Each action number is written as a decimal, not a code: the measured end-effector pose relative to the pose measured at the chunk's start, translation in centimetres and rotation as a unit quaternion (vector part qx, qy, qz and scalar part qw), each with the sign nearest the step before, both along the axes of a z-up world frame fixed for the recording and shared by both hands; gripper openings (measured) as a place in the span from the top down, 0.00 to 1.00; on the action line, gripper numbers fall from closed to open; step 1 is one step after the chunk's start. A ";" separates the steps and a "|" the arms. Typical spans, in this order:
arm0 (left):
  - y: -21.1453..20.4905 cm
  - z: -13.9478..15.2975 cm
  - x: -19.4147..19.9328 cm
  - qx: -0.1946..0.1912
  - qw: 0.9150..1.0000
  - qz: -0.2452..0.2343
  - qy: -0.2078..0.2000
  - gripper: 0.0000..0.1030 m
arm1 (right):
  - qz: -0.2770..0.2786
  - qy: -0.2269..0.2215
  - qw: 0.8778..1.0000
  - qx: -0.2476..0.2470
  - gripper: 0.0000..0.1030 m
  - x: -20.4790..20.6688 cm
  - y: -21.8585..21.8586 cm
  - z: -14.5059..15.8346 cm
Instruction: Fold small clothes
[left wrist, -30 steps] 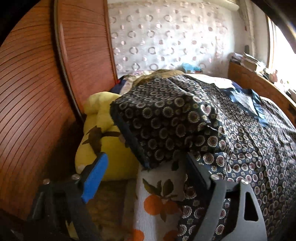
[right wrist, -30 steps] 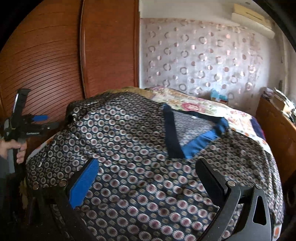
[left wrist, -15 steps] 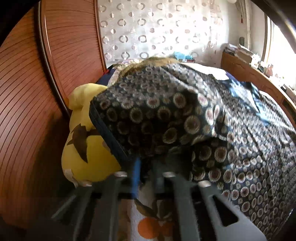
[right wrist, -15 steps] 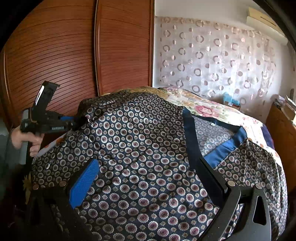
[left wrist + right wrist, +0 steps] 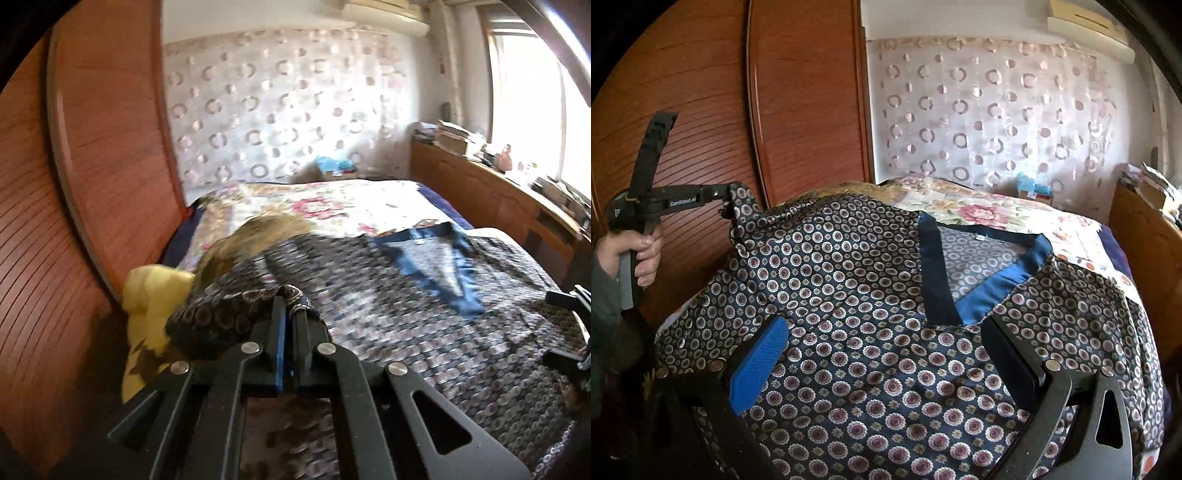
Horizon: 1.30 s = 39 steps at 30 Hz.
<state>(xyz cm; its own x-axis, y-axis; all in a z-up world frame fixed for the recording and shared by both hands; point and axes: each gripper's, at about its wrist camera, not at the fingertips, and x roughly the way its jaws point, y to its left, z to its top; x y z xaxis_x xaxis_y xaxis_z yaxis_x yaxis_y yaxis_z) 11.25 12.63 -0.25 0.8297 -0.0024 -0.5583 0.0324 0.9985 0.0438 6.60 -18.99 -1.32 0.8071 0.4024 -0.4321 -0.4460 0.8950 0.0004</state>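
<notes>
A dark blue patterned top (image 5: pixel 871 295) with a plain blue V-neck band (image 5: pixel 982 288) lies spread over the bed. My left gripper (image 5: pixel 290 314) is shut on the end of its left sleeve (image 5: pixel 236 314) and holds that sleeve raised off the bed. From the right wrist view the same left gripper (image 5: pixel 729 197) shows at the left, held by a hand (image 5: pixel 635 251), with the sleeve (image 5: pixel 742 210) hanging from its tip. My right gripper (image 5: pixel 886 347) hovers open over the garment's lower front, nothing between its fingers.
A floral bedspread (image 5: pixel 314 206) covers the bed beyond the top. A yellow plush toy (image 5: pixel 147 306) sits at the left edge against the wooden wardrobe doors (image 5: pixel 805 110). A wooden ledge (image 5: pixel 498 192) with books runs along the right, and a circle-patterned curtain (image 5: pixel 997 110) hangs behind.
My left gripper closed on the sleeve end and lifted it up off the bed. The right gripper stayed open over the garment.
</notes>
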 end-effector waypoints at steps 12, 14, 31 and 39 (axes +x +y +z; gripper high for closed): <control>-3.1 -2.8 -3.2 -0.055 0.997 -0.047 0.035 0.58 | -0.007 0.022 1.000 0.016 0.00 -0.2 -1.5 -0.9; -2.8 -3.1 -4.5 -0.061 0.997 -0.043 0.032 0.50 | -0.007 0.024 1.000 0.017 0.00 -0.1 -1.6 -0.9; 4.4 -2.2 -12.1 -0.066 0.996 0.060 -0.029 0.24 | 0.109 0.012 0.994 -0.031 0.08 4.6 8.1 2.5; 6.3 -3.4 -13.1 -0.065 0.994 0.083 -0.023 0.24 | 0.190 0.027 0.979 -0.071 0.19 9.2 17.5 2.6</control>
